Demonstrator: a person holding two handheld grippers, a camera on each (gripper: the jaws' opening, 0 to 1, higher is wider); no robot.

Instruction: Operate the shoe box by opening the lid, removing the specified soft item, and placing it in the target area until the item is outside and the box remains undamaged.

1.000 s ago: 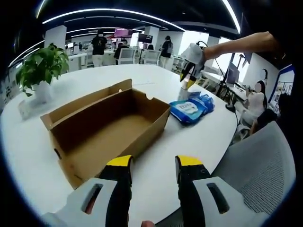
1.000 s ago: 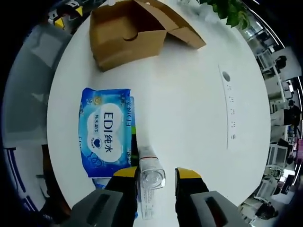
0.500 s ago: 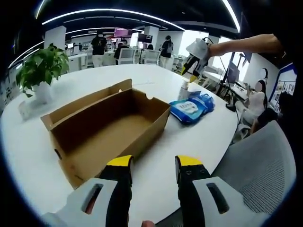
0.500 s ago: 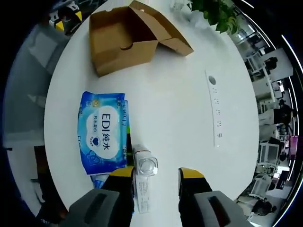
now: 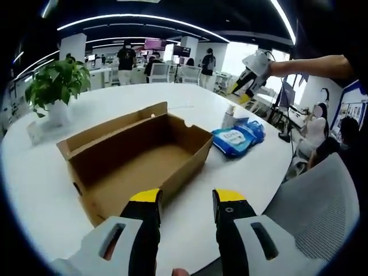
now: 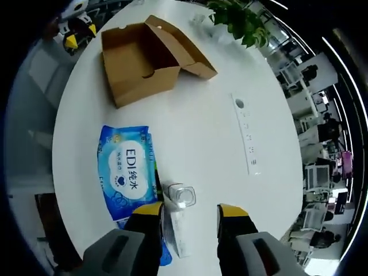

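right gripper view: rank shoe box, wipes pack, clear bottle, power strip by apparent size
1. Shoe box, lid open.
2. Wipes pack.
3. Power strip and clear bottle: unsure, since the bottle sits nearest the camera, partly behind the right gripper.

Wet-wipe pack (image 6: 127,171) front: "EDI 纯水" in white letters on blue
Pack's smaller print: too small to read
Shoe box (image 6: 142,58): no print visible

Shoe box (image 5: 135,158): on table (image 5: 190,103), just ahead of left gripper (image 5: 184,201) (lid open).
Wipes pack (image 5: 237,137): right of box.
Bottle (image 6: 179,198): beside pack.
Plant (image 5: 52,86): far left.
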